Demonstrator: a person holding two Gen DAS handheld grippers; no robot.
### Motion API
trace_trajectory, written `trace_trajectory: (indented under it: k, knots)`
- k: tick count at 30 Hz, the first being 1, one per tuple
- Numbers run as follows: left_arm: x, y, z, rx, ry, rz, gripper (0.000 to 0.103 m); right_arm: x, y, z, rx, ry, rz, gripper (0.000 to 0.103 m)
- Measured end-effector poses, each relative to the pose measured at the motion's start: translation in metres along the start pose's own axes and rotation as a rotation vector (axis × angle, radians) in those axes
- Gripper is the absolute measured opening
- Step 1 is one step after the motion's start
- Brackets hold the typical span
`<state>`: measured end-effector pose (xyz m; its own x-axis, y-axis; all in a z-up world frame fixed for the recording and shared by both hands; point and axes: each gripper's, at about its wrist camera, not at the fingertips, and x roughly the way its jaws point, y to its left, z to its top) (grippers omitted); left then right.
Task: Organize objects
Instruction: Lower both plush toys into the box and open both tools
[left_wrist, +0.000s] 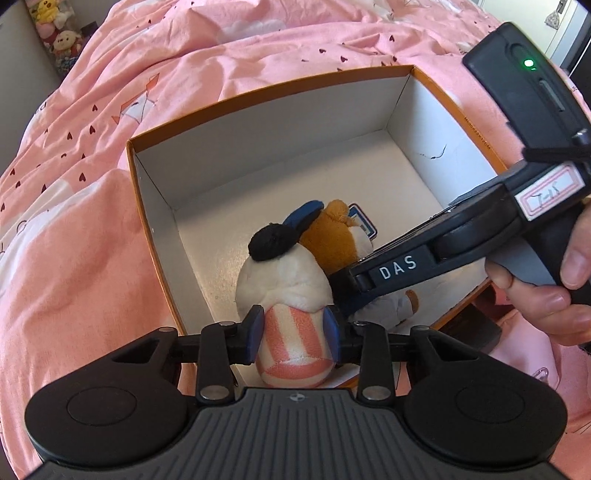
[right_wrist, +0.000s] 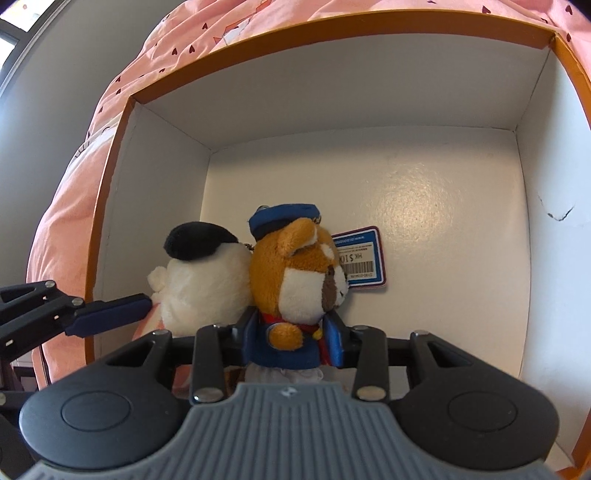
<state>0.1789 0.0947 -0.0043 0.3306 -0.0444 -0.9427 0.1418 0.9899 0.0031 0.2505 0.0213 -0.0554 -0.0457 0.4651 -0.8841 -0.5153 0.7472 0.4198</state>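
Both jaws clamp plush toys (left_wrist: 291, 332) inside the box (left_wrist: 155, 206).

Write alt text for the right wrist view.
The right hand-held gripper clasps an orange bear plush in a blue cap, beside a white plush inside an orange-rimmed white box on pink bedding.

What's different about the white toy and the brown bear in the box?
The white toy wears a black cap; the bear wears a blue one. The white toy's body is pink-and-white striped; the bear has a blue jacket. The left claw grips the white toy; the right claw grips the bear. Only the bear has a price tag beside it. Both are plush, side by side in the box.
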Motion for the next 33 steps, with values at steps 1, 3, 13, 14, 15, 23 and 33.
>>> trace_trajectory:
  k: [1,3,13,14,15,23,33]
  knots:
    - [0.001,0.001,0.0,-0.002,0.009,0.003,0.04,0.0,0.001,0.0,-0.005,0.001,-0.001,0.042]
    - [0.001,0.003,0.001,-0.014,0.022,0.006,0.04,-0.004,-0.001,0.0,-0.015,-0.004,0.003,0.042]
    - [0.012,-0.009,-0.007,0.031,0.055,0.14,0.038,-0.007,0.001,-0.003,-0.025,0.0,0.033,0.033]
    - [0.016,-0.008,-0.008,0.021,0.065,0.143,0.036,-0.005,0.001,-0.002,-0.015,0.004,0.04,0.033]
    - [0.019,-0.005,-0.009,0.0,0.077,0.12,0.034,-0.004,-0.001,-0.004,-0.002,0.007,0.051,0.033]
    - [0.018,0.002,-0.011,-0.043,0.073,0.091,0.028,0.014,0.009,-0.006,0.02,0.064,0.095,0.027]
    - [0.002,-0.002,-0.014,-0.041,0.024,0.103,0.029,0.004,0.031,-0.012,-0.06,0.02,0.025,0.031]
